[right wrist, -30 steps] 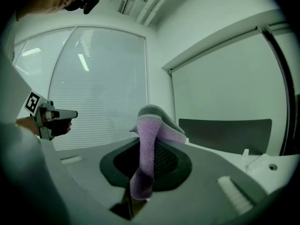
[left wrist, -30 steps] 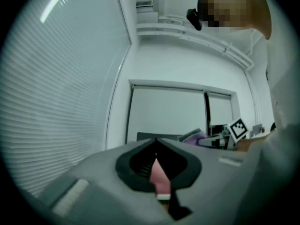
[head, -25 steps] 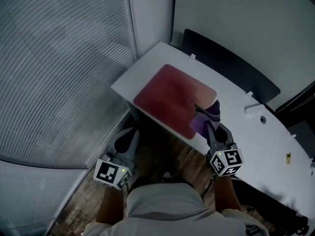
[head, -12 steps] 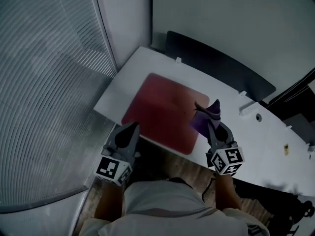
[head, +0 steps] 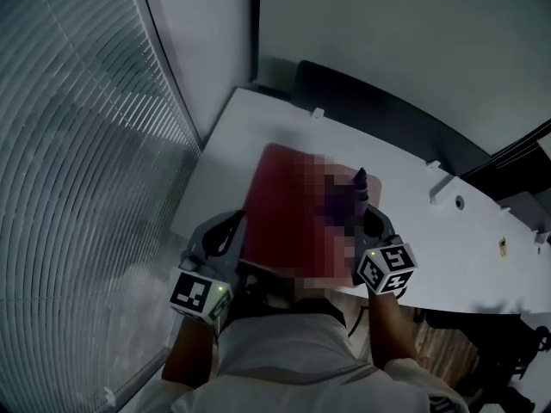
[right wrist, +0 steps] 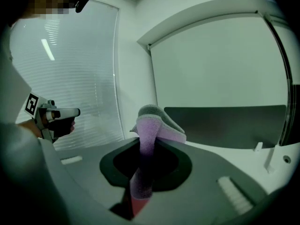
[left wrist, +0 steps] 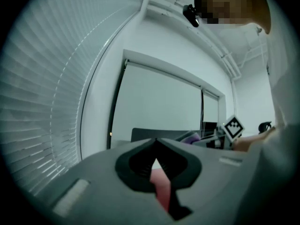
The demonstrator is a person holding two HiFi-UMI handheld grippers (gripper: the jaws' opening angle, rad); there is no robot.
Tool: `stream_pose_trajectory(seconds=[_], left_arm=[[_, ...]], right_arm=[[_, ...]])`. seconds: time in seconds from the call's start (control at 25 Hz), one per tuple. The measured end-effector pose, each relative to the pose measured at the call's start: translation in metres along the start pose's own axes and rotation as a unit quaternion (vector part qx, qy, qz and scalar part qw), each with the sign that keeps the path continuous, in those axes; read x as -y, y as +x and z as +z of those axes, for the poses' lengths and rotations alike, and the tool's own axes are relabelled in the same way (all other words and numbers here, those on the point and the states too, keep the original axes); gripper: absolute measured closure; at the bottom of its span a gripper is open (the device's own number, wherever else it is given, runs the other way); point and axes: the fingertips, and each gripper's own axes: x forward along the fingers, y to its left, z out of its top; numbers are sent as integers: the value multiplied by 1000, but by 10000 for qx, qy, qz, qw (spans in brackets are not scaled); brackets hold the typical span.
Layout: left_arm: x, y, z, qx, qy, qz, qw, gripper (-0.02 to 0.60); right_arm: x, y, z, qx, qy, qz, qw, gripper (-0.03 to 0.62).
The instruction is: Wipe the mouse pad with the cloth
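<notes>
Cloth first: the soft purple cloth (right wrist: 157, 123) is pinched between the jaws of the right gripper (right wrist: 146, 142). One fold stands up above the tips and one strip hangs down through the opening. In the head view the right gripper (head: 360, 200) is at the 3 o'clock edge of the dark red rectangular mouse pad (head: 271, 200), which lies flat on the white desk top (head: 430, 239). Part of the pad is covered by a mosaic patch, so it is not possible to tell whether the cloth (head: 359, 181) touches the pad or hangs just above it.

The left gripper (head: 232, 231) is near the 7 o'clock corner of the pad. In its own view the left gripper (left wrist: 155, 142) has its jaws pressed together with nothing held; only the red of the pad shows through the gap behind them.

The wiping seems to be at its start or between strokes. Some things can go wrong from here:
- Nothing presses on the pad, so a stroke toward 9 o'clock may push the pad along the desk instead of cleaning it.
- The near edge of the pad seems to lie at the desk border at 6 o'clock, so the pad could slide off.
- Only a narrow part of the cloth is gripped, and friction could pull it out.
- The hard jaw tips could scrape the pad if they are held too low.
</notes>
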Motion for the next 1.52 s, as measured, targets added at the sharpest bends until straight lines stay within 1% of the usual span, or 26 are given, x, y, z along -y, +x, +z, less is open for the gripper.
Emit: stream_pose_trajectory(seconds=[0.08, 0.16, 0.24, 0.36, 0.44, 0.56, 0.64, 0.72, 0.8, 0.88, 0.96, 1.04, 1.2, 1.36, 1.52], left_arm=[[-16, 3, -13, -73, -40, -59, 9999, 580], [-26, 5, -21, -134, -168, -10, 9998, 580], [-30, 10, -23, -198, -256, 58, 9995, 580], [-34, 19, -24, -217, -269, 120, 9993, 580], [-36, 23, -29, -220, -293, 171, 9992, 580], [-37, 26, -35, -300, -327, 302, 9986, 580], [-35, 27, -32, -398, -319, 402, 9979, 580], [-34, 25, -29, -511, -325, 492, 9969, 580], [-36, 25, -32, -585, -353, 554, 9961, 580], [-39, 26, -36, -565, -369, 574, 9961, 580], [-40, 28, -39, -546, -377, 569, 9962, 580], [-40, 31, -39, -543, -379, 557, 9962, 580], [-33, 44, -44, -540, -373, 477, 9967, 580], [-10, 56, -44, -485, -373, 305, 9977, 580], [16, 69, -35, -471, -320, 177, 9982, 580]], right_arm=[[-12, 35, -11, -177, -86, -29, 9998, 546], [-22, 68, -19, -348, -278, -20, 9990, 546], [-30, 100, -22, -460, -339, 161, 9982, 546], [-42, 149, -28, -589, -41, 657, 9961, 546], [-53, 183, -40, -725, 195, 982, 9923, 546], [-68, 226, -58, -1000, 211, 1214, 9873, 546], [-76, 248, -61, -1082, 224, 1381, 9842, 546], [-79, 269, -67, -1203, 414, 1494, 9806, 546], [-67, 289, -83, -1404, 565, 1358, 9791, 546], [-44, 302, -104, -1616, 698, 1064, 9786, 546], [-21, 301, -117, -1820, 811, 778, 9769, 546], [0, 294, -120, -1977, 780, 524, 9757, 546], [37, 276, -133, -2156, 712, 224, 9736, 546], [73, 244, -153, -2250, 688, -126, 9718, 546], [110, 204, -162, -2324, 695, -376, 9694, 546]])
